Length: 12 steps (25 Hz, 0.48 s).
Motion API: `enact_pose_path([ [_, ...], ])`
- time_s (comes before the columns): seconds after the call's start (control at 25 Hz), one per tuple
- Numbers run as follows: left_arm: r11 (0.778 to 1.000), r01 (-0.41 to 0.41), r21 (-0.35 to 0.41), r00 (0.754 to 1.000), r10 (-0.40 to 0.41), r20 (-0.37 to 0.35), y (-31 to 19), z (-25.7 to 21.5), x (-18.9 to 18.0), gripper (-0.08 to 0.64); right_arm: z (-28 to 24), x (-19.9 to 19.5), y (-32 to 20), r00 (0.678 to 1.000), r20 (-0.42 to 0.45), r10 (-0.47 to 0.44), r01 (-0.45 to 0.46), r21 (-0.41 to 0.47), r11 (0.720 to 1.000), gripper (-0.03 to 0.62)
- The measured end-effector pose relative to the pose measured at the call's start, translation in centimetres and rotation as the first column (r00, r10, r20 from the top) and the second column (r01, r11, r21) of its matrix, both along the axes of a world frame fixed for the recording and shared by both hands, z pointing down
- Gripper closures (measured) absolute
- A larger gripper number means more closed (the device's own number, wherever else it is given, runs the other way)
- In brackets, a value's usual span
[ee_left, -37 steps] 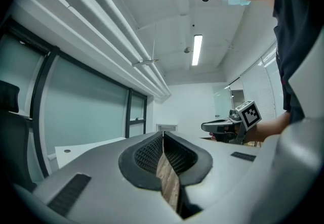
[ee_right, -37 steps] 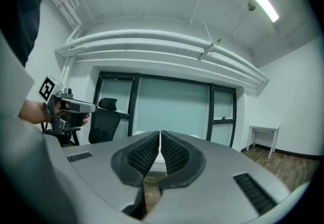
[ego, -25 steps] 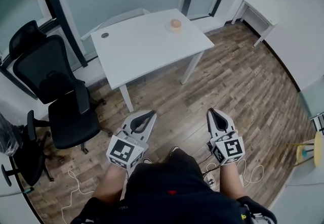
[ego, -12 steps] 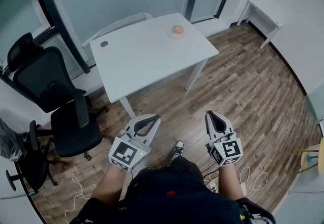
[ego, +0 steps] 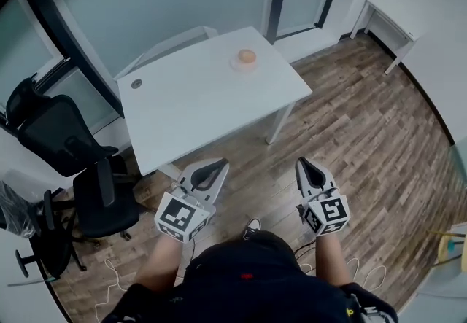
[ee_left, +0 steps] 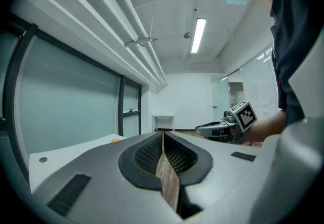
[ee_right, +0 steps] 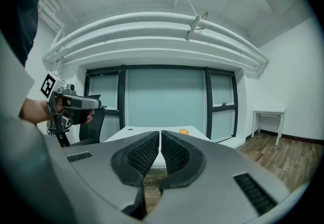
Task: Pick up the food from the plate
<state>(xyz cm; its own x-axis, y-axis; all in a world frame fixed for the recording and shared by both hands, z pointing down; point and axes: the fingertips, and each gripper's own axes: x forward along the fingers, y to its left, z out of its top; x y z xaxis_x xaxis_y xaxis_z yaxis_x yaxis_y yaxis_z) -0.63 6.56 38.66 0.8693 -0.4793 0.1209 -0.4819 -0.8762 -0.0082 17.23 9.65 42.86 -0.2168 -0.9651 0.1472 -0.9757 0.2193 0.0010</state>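
Note:
An orange round piece of food (ego: 246,56) lies on a small plate (ego: 241,64) near the far right corner of a white table (ego: 197,103). Both grippers hang low in front of the person, over the wooden floor and short of the table's near edge. My left gripper (ego: 218,164) is shut with nothing in it, and so is my right gripper (ego: 300,162). In the right gripper view the food (ee_right: 184,131) shows far off, beyond the closed jaws. The left gripper view catches the food (ee_left: 117,140) as a tiny orange spot on the table.
Black office chairs (ego: 62,141) stand left of the table. A dark round grommet (ego: 136,84) sits in the tabletop's left part. A small white desk (ego: 385,21) is against the far right wall. Cables (ego: 109,270) lie on the floor near the person's feet.
The person has stepped closer, so the table's near edge now lies nearer the grippers. Both grippers stay shut and keep the same place in front of the body.

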Motion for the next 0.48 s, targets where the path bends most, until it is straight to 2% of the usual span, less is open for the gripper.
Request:
enact_pose_path([
  [0.2,0.997,0.074,-0.018,0.997,-0.074,0.015,-3.3,0.5,4.2,0.531,0.7,3.7,-3.7,0.996,0.021,-0.092,0.092,0.007,0.996,0.562],
  [0.48,0.997,0.055,-0.048,0.997,-0.052,0.062,-6.6,2.2,8.7,0.531,3.0,7.7,-6.9,0.995,0.061,-0.080,0.081,-0.015,0.997,0.561],
])
